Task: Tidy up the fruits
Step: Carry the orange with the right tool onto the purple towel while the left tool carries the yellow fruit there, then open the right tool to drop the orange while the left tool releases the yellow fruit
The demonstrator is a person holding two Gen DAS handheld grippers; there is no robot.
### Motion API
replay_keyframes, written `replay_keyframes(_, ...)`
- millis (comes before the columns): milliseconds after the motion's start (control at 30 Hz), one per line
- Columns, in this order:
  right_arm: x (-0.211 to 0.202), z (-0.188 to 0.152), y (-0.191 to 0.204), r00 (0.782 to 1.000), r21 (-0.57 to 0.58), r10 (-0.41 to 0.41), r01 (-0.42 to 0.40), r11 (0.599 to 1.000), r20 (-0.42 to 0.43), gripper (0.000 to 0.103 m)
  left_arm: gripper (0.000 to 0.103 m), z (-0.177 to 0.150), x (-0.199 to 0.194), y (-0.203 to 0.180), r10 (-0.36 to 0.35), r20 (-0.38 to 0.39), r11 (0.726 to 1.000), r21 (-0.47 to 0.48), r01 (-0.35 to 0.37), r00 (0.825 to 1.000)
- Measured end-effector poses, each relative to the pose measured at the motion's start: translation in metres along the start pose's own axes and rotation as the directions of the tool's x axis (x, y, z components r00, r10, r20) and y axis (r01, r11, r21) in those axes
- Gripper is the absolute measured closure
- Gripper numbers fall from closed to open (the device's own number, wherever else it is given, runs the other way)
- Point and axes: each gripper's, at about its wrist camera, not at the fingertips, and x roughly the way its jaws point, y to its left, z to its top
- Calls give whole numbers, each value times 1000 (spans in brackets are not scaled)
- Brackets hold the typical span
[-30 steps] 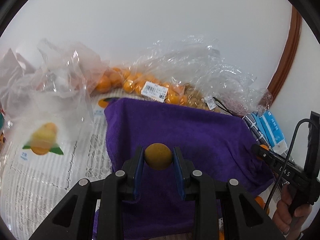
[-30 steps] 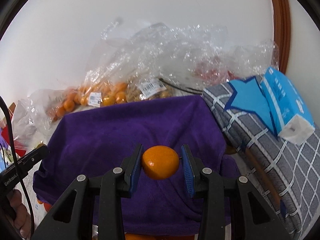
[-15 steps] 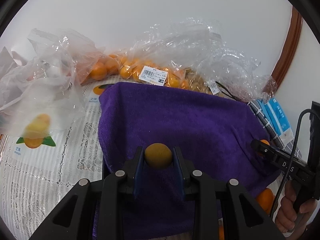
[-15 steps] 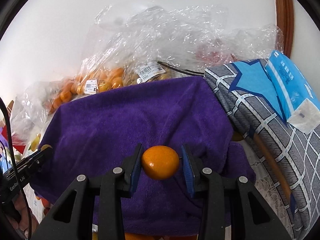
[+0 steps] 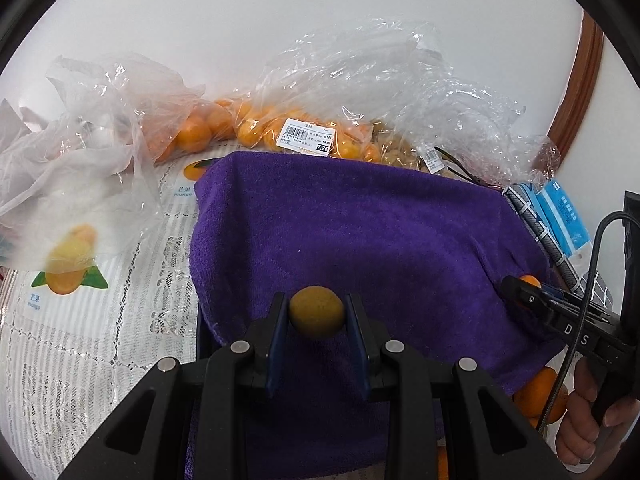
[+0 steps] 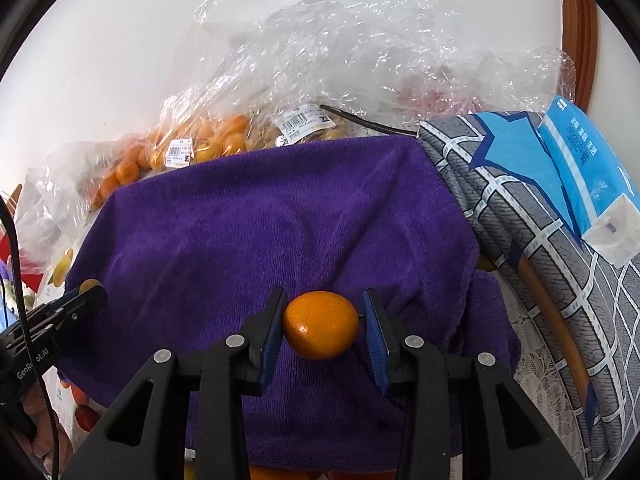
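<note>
A wide purple terry towel (image 5: 360, 232) covers the table. Above it, the right gripper (image 6: 322, 326) is clamped on a round orange citrus fruit (image 6: 320, 325) and the left gripper (image 5: 317, 312) pinches a smaller brownish-yellow round fruit (image 5: 317, 311). Both should probably be lowered gently before release, lest they roll.

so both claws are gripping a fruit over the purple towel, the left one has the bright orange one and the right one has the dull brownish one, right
Swapped. The left claw is shut on the dull brownish fruit, as the left wrist view shows; the right claw is shut on the bright orange fruit, as the right wrist view shows. Both are over the purple towel.
</note>
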Motion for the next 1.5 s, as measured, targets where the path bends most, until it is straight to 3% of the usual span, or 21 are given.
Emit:
replay_keyframes(500,4,-2,2,1000,-10,-12,11,1000,-21,65,75,-1,2,-5,34,9,999,43,-34,999)
replay_keyframes(900,4,-4,4,1000,-22,-18,18,1000,-21,64,75,-2,-3,-6,14,20,999,48,-15,1000)
replay_keyframes(1000,3,-4,3,1000,-20,-9,8,1000,-21,57,75,-3,-5,-7,8,26,999,51,-9,1000)
replay_keyframes(1200,-10,-4,6,999,-35,-19,20,999,30,44,63,-1,-16,-8,-18,64,999,45,15,998)
replay_keyframes(1500,-49,6,17,991,-43,-65,71,997,118,43,62,1,-33,-10,-39,136,999,29,35,990)
